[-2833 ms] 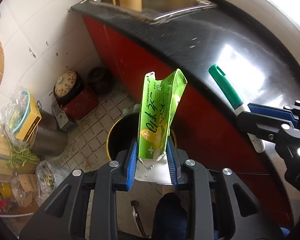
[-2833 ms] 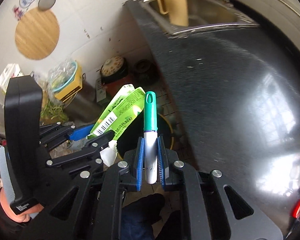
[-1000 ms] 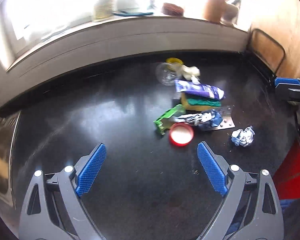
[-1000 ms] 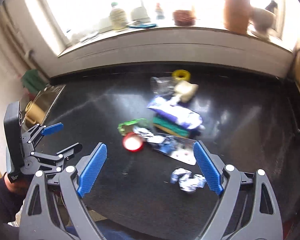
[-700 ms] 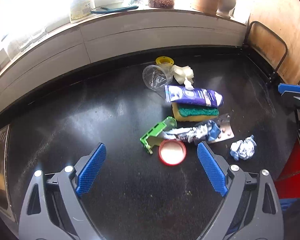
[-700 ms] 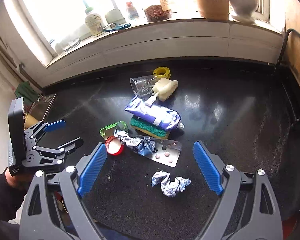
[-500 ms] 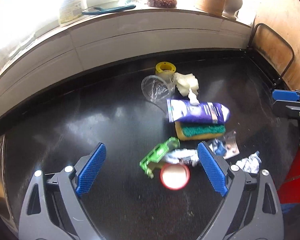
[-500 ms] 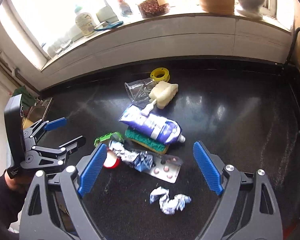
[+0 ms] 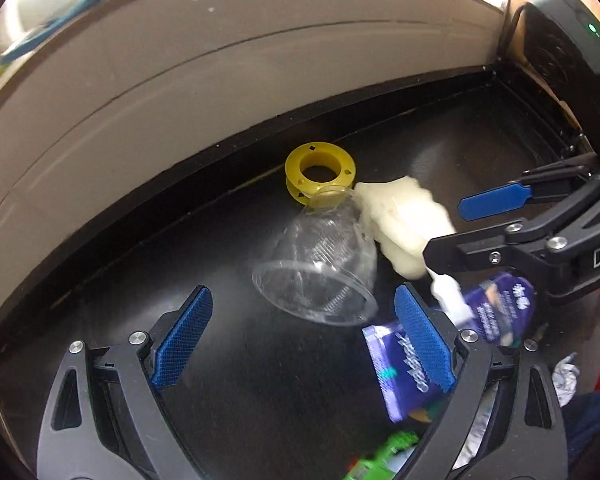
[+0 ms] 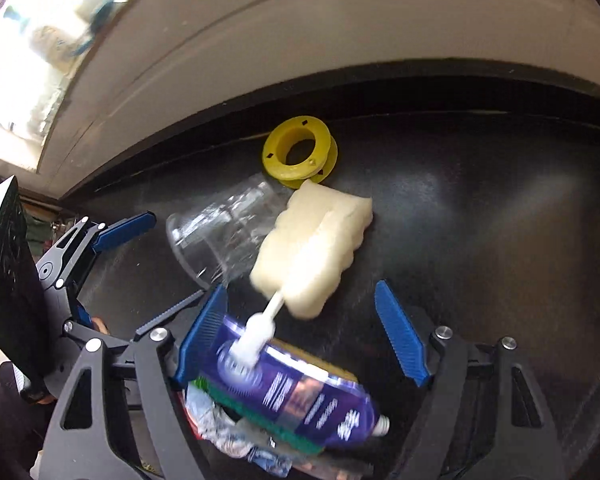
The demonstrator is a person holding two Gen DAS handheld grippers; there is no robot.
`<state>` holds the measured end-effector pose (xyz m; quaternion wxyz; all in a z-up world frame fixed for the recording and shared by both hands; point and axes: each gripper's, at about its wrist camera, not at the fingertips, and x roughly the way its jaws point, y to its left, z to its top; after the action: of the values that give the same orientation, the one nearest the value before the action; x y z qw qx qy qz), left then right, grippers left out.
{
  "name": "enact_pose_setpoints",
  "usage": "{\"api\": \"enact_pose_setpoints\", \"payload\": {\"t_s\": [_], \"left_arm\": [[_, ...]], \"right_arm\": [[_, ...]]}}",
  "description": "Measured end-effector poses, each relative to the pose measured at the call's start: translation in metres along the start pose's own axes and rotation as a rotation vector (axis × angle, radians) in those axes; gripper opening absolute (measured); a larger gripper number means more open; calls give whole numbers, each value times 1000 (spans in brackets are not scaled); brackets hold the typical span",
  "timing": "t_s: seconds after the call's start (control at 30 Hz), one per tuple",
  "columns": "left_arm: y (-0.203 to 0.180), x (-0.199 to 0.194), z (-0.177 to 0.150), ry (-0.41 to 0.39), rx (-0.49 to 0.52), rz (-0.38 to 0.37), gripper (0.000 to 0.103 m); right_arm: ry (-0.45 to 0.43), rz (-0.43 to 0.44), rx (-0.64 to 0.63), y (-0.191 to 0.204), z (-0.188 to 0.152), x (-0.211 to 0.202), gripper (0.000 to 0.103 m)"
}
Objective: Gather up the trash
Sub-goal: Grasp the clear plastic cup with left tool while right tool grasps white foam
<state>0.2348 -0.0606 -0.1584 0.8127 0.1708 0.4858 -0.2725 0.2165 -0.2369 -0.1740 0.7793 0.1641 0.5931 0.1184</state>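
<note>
Closing in on the trash heap on the black countertop [image 9: 120,264]: left gripper [image 9: 302,338] hanging spread wide and empty, framing the clear plastic cup [image 9: 320,264], lying on its side with mouth toward the tool and base against the yellow spool [image 9: 320,174] further back. Right gripper [image 10: 300,332] narrowing its jaws, pads not yet pressing anything, with the white sponge brush [image 10: 312,248] lying between and just ahead, thin handle pointing back toward the tool, foam head touching the cup. Likely a paired pickup, cup nearer the left hand, brush nearer the right. Resting just nearside of the cup: a purple tube [image 10: 300,392], overlapping the brush handle
</note>
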Motion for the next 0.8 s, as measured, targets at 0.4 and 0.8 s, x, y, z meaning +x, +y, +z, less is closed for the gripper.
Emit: {"api": "enact_pose_setpoints", "payload": {"t_s": [0.4, 0.8], "left_arm": [[9, 27, 7, 5, -16, -48, 57], [0, -77, -34, -32, -184, 89, 56]], "right_arm": [[37, 18, -16, -3, 11, 17, 28], [-94, -63, -152, 32, -35, -69, 27]]}}
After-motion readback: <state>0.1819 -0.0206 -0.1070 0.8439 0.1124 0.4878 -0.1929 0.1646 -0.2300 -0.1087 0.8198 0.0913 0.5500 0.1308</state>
